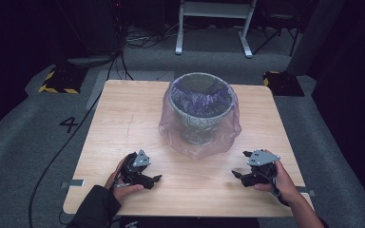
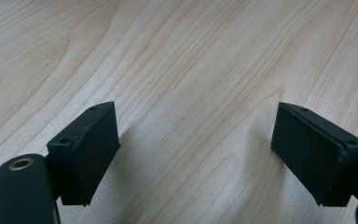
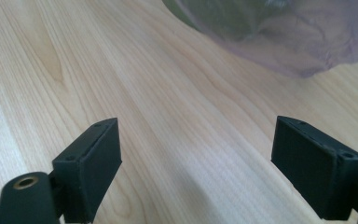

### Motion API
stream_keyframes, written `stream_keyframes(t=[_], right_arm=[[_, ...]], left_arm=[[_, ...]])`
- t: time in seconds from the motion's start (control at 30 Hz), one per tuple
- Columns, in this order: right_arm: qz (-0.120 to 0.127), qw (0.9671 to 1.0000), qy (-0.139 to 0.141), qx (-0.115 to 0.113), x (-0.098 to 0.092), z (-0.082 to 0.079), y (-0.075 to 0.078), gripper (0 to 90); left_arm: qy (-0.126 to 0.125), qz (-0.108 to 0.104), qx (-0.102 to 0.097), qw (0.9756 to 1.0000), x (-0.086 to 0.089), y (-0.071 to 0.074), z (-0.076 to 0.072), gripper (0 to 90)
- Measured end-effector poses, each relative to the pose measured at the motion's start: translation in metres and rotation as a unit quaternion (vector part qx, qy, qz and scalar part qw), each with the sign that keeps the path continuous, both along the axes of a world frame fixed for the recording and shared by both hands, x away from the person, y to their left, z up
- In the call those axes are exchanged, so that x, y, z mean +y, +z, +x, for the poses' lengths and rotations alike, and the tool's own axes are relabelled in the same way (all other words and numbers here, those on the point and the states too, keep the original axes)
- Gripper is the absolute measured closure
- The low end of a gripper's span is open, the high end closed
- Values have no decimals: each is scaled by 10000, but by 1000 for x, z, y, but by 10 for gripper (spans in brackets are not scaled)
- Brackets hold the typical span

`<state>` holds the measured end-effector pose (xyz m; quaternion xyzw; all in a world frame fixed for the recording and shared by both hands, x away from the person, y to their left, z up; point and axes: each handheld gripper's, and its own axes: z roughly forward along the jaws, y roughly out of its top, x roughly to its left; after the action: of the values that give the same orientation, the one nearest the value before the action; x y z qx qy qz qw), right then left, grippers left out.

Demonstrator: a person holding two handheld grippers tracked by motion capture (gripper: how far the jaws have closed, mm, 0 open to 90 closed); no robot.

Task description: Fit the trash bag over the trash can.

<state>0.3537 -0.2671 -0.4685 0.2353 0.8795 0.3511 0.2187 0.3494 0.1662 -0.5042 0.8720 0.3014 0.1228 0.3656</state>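
My left gripper (image 1: 156,179) at 7 o'clock, right gripper (image 1: 239,164) at 5, both jaws wide, nothing between. Grey round bin w/ purple plastic liner (image 1: 200,114) at table centre, apart from both.

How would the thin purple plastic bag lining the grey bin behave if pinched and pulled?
The translucent purple plastic bag drapes in wrinkled folds, so it is probably floppy, light and slippery. The round grey bin narrows toward its base, so a sideways tug might tip it.

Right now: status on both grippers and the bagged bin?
Left gripper open, low over the table, nothing between jaws. Right gripper open, empty. Bin upright mid-table, purple bag draped over rim, untouched. Nothing in the way.
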Motion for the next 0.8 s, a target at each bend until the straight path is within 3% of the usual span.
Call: stream_keyframes(t=[0.8], right_arm=[[206, 9988, -260, 366, -21, -11, -30, 156]], left_arm=[[-1, 0, -1, 10000, 0, 0, 0, 145]])
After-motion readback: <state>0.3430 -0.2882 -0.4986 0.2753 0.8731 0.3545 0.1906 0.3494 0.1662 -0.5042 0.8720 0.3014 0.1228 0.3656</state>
